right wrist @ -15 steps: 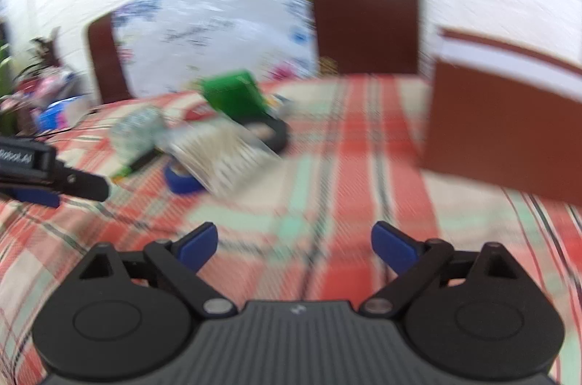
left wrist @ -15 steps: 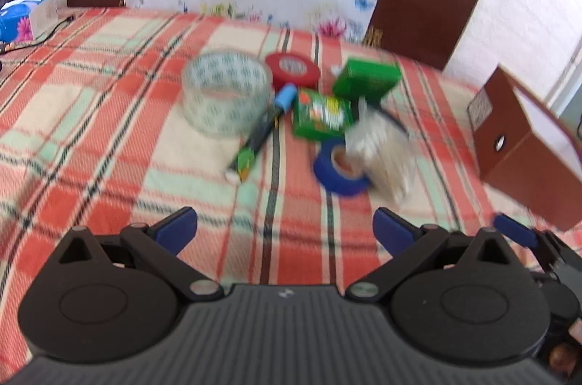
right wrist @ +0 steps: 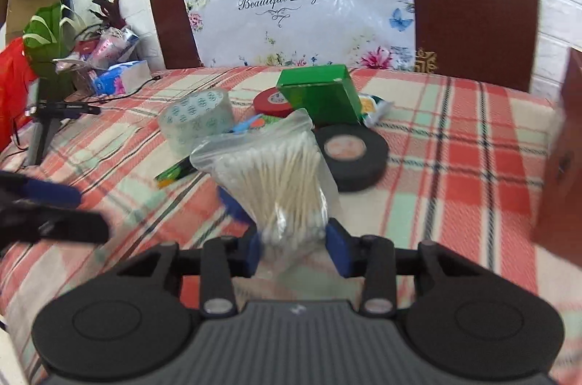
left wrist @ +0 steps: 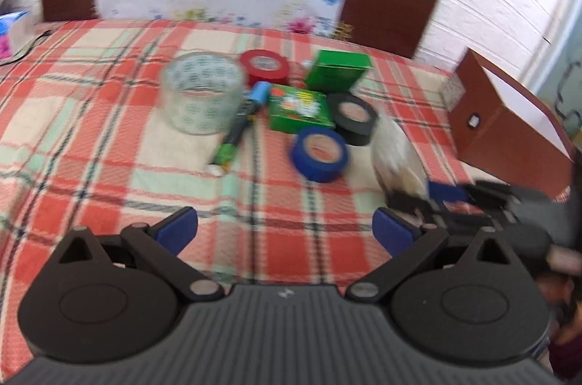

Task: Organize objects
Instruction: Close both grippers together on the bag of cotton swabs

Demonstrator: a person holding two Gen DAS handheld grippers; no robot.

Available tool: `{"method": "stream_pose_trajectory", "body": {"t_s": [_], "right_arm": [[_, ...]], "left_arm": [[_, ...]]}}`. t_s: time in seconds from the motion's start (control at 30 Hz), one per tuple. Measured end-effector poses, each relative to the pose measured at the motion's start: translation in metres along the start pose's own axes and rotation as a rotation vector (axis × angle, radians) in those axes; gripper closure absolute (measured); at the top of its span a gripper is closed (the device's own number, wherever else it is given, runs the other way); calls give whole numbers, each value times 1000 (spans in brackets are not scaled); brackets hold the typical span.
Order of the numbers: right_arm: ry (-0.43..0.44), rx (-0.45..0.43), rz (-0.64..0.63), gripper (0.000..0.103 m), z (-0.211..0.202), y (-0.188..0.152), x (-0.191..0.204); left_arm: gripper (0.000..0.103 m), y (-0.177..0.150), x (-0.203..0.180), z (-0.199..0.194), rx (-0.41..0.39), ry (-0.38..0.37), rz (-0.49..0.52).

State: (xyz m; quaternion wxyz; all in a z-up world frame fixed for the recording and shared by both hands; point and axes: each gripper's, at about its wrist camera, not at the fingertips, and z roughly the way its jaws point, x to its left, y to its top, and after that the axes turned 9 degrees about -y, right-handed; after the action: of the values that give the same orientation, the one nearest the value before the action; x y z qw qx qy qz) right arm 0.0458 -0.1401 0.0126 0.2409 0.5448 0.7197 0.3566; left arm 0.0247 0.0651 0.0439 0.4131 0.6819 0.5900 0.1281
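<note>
A clear bag of cotton swabs (right wrist: 276, 174) stands upright between the blue pads of my right gripper (right wrist: 294, 246), which is shut on its lower end. In the left wrist view the same bag (left wrist: 396, 159) is a white blur beside the blue tape roll (left wrist: 319, 154). My left gripper (left wrist: 285, 230) hangs open over bare cloth in front of the pile. The pile holds a clear tape roll (left wrist: 202, 92), a red roll (left wrist: 264, 66), a black roll (left wrist: 351, 117), a green box (left wrist: 338, 68), a printed green packet (left wrist: 300, 108) and a marker (left wrist: 238, 126).
An open brown box (left wrist: 509, 126) stands at the table's right edge. Two brown chair backs (right wrist: 473, 6) and a floral plastic sheet (right wrist: 298, 6) rise behind the table. A tissue box (right wrist: 123, 77), a tripod (right wrist: 47, 123) and clutter sit at the far left.
My right gripper went from wide open to shut on the swab bag. The bag shifted right, uncovering the black tape roll in the left wrist view.
</note>
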Motion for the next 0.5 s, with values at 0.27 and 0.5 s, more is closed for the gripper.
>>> {"method": "stream_pose_trajectory", "body": {"t_s": [0.27, 0.5], "right_arm": [[-294, -11, -166, 43, -95, -66, -16], [-227, 16, -31, 43, -104, -86, -33]], "left_arm": [[19, 2, -74, 42, 123, -241, 157], [38, -15, -109, 90, 259, -299, 204]]}}
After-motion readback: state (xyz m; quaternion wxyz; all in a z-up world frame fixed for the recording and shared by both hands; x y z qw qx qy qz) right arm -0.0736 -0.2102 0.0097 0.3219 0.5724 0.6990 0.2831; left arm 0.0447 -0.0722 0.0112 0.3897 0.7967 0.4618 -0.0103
